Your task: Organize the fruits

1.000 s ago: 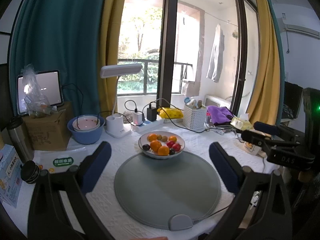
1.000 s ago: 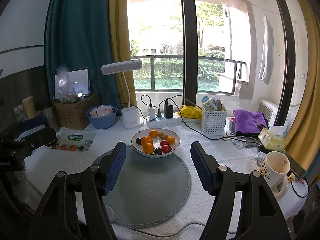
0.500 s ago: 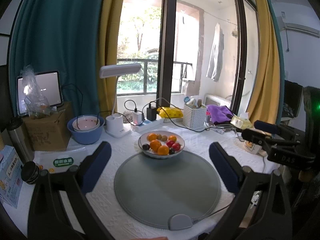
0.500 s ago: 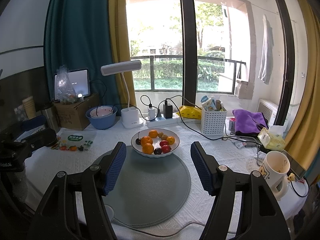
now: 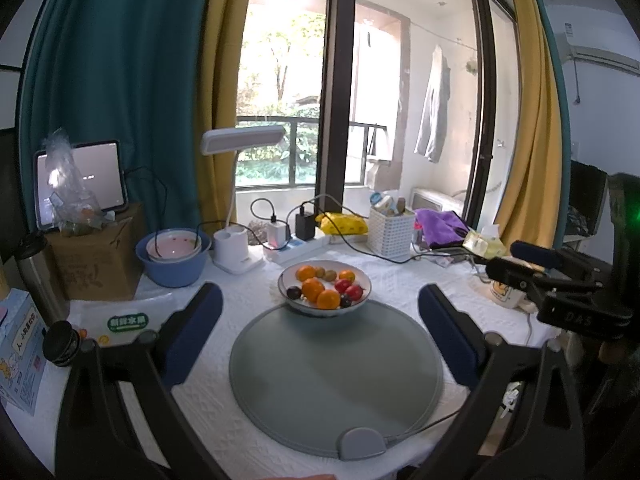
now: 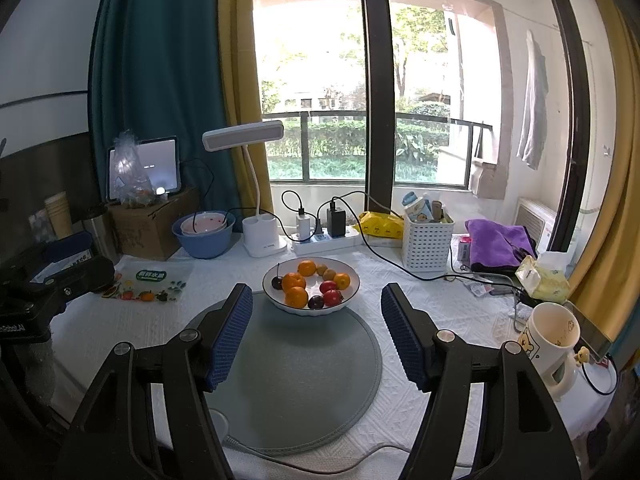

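Left wrist view, reading left to right: a blue basin point(image 5: 173, 258) with a pink bowl inside, a white desk lamp point(image 5: 240, 196), then the white fruit bowl point(image 5: 324, 286) on the far edge of a round grey mat point(image 5: 336, 376), and a cartoon mug point(image 5: 505, 292) at right; the left gripper point(image 5: 320, 330) hangs above the mat, jaws wide apart and empty; the right gripper point(image 6: 317, 334), seen from its own camera, is likewise spread with nothing between its blue pads; oranges, kiwis, red and dark fruits all sit together in the bowl, which suits fruit already gathered as well as fruit awaiting sorting; any grasp would likely go best from above, closing gently on one round fruit without nudging its neighbours.
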Motion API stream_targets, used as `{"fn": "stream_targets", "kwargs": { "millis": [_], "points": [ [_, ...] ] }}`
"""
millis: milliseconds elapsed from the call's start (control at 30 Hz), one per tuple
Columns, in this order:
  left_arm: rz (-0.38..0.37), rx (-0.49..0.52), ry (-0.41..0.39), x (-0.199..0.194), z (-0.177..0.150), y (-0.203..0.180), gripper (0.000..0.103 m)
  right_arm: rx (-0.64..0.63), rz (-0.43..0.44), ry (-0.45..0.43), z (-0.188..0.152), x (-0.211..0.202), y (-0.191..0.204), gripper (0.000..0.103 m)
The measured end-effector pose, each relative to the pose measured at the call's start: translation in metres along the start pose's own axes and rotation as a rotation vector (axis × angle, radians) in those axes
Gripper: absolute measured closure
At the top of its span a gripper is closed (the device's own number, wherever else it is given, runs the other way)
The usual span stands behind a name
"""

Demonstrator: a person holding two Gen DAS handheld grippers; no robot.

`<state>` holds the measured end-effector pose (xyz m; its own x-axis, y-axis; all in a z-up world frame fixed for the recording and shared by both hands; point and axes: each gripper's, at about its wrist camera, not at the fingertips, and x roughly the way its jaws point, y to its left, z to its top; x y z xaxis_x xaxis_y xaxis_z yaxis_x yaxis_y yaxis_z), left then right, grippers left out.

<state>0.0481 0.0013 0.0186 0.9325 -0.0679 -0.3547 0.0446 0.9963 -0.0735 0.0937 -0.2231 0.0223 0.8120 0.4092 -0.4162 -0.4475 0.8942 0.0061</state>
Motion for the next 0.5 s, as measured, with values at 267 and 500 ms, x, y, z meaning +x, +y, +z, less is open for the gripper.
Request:
{"fn": "stream_targets", "kwargs": {
  "millis": [267,500],
  "points": [
    [0.0,0.005,0.003,0.0014,0.0009,0.0013,0.004,-0.001,0.003,0.0,0.0,0.0007,-0.0003,0.033],
    [0.008,0.005,0.006,0.0034,0.0016,0.0023,0.004,0.0,0.002,0.0,0.0,0.0009,-0.0001,0.033]
  ]
}}
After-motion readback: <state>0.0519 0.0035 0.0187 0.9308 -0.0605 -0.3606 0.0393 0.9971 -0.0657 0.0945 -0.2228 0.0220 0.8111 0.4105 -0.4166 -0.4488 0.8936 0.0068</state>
